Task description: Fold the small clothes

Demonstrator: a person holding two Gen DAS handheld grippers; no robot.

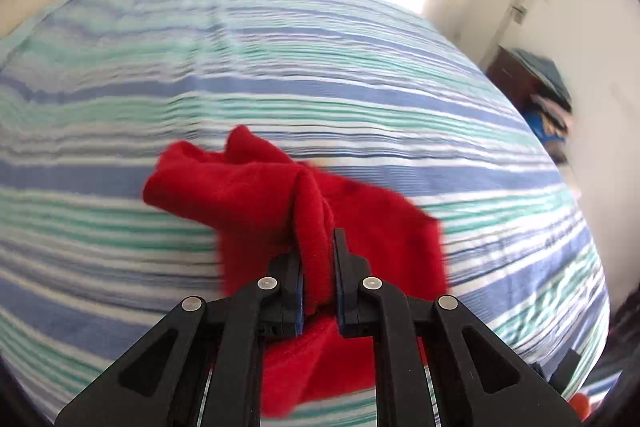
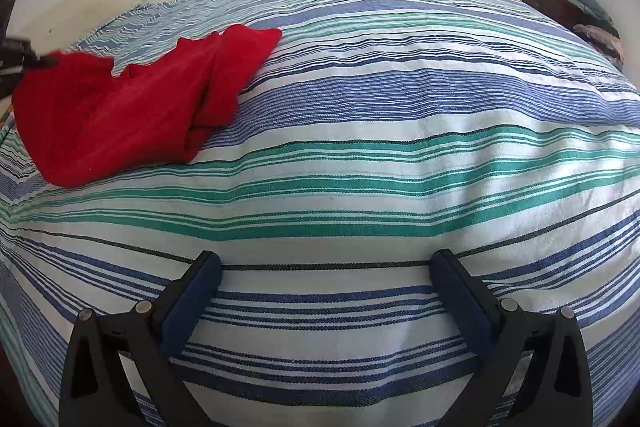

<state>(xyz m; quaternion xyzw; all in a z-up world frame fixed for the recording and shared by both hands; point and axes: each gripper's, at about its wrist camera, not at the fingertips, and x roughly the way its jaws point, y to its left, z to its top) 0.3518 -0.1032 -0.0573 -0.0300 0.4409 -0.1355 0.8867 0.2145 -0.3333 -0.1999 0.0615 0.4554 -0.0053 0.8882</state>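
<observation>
left gripper [image 1: 318, 247] clamping red garment [image 1: 256, 187], striped bed [image 1: 360, 99]

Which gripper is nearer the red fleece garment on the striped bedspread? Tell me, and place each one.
Left. The left gripper is shut on a fold of the red fleece garment. The right gripper hangs open over bare striped bedspread, well apart from the garment, which lies off to its left.

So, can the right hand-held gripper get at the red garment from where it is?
Probably yes: the right hand-held gripper is open and only bare striped bedspread lies between it and the red garment, which the left hand-held gripper holds pinched.
</observation>
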